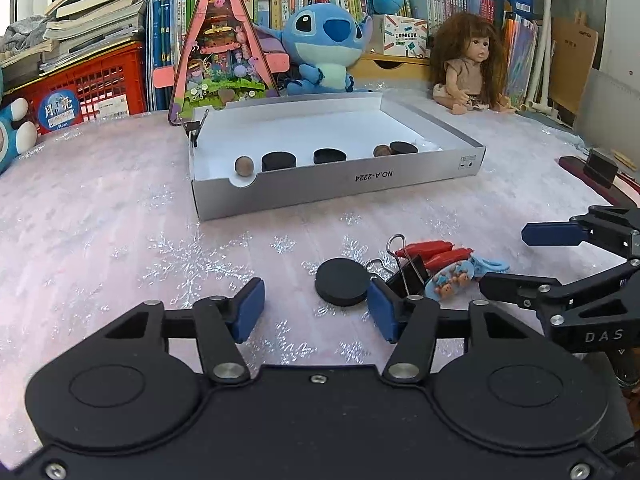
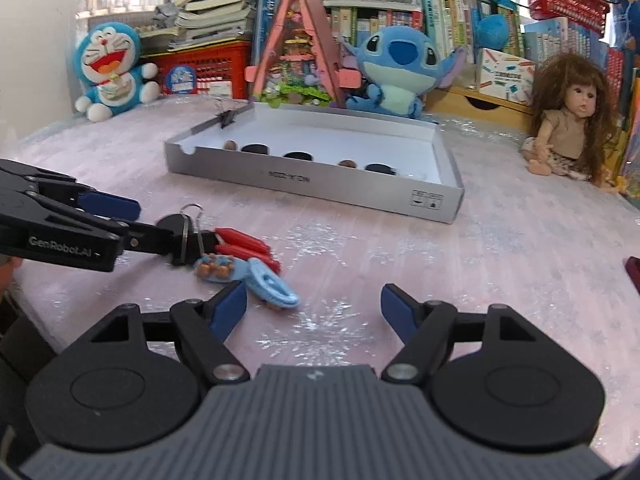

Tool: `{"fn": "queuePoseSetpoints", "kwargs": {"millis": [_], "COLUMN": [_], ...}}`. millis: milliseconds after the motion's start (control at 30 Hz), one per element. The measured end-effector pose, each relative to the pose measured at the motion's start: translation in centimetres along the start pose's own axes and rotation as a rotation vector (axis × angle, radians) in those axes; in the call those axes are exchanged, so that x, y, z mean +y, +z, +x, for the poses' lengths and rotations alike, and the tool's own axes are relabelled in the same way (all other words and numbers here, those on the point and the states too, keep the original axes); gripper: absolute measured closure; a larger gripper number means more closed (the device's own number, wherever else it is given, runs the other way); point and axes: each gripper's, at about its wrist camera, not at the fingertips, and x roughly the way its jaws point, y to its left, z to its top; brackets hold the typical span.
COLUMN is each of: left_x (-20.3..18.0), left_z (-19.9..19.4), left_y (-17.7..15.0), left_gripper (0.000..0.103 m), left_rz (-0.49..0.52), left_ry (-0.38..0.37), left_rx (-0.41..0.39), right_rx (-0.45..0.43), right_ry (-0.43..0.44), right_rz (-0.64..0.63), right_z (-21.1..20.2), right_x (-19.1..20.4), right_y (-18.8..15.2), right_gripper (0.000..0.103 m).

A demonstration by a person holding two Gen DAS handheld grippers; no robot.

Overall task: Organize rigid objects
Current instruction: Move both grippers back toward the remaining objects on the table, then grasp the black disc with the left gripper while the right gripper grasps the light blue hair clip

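Observation:
A shallow white box (image 1: 344,188) (image 2: 320,184) sits mid-table with black discs (image 1: 279,161) and brown balls (image 1: 244,166) along its near wall. A loose black disc (image 1: 342,281) lies on the table just ahead of my open, empty left gripper (image 1: 316,310), near its right finger. Beside it lie a black binder clip (image 1: 408,270) (image 2: 188,236), red clips (image 1: 434,252) (image 2: 244,244) and blue cartoon clips (image 1: 452,278) (image 2: 268,284). My right gripper (image 2: 312,308) is open and empty, right of this pile; it also shows in the left wrist view (image 1: 516,260).
A pink triangular toy house (image 1: 218,48), a Stitch plush (image 1: 324,44), a doll (image 1: 472,68), a Doraemon plush (image 2: 110,70), red crates and books line the far side. A dark red object (image 1: 588,170) lies at the right.

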Motion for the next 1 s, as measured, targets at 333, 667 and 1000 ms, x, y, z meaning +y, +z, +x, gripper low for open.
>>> {"fn": "queuePoseSetpoints", "kwargs": {"millis": [333, 667, 1000], "left_x": [-0.2, -0.8, -1.2], "left_z": [0.6, 1.2, 1.4], "left_y": [0.4, 0.7, 0.5], "left_gripper": [0.056, 0.056, 0.073], "left_rz": [-0.023, -0.015, -0.001], "left_ry": [0.0, 0.007, -0.005], "left_rx": [-0.01, -0.021, -0.027], "right_rx": [0.004, -0.05, -0.028], "right_ry": [-0.121, 0.009, 0.102], "right_rz": [0.103, -0.048, -0.132], "right_z": [0.1, 0.2, 1.3], "right_x": [-2.5, 0.1, -0.3], "right_y": [-0.1, 0.2, 0.6], "right_gripper": [0.02, 0.02, 0.028]}}
